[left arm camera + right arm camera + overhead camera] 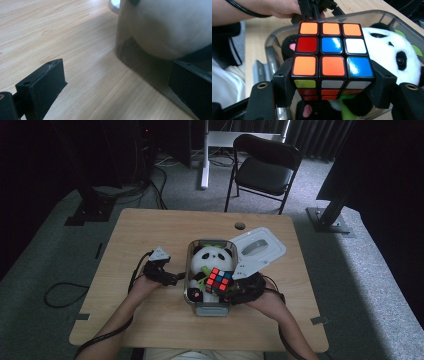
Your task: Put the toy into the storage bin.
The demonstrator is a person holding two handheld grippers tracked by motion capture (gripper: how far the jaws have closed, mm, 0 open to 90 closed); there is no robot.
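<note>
Right gripper (235, 287) had its jaws clamped on opposite sides of the puzzle cube (219, 280), pads pressed flat against it; in the right gripper view the cube (331, 57) sat squarely between both black jaws, orange, red, blue and white stickers facing the camera. Cube was held over the near-right part of the clear plastic bin (189, 270), above the bin's contents, not resting on the table (140, 230). Bin stood at the table's middle, long axis running away from the person. A stuffed panda (212, 260) lay inside it, head toward the far end, dark paws with pink pads toward the near end; in the right gripper view the panda (392, 50) was right behind and under the cube. Couldn't tell whether cube and panda were touching. Bin's lid (257, 250) lay flat on the table just beside the bin's far-right corner. Left gripper (167, 276) sat low at the bin's left wall, jaws spread wide with nothing between them; the left gripper view had one jaw over bare wood, the other up against the bin wall (140, 67), panda's white fur visible through it.
</note>
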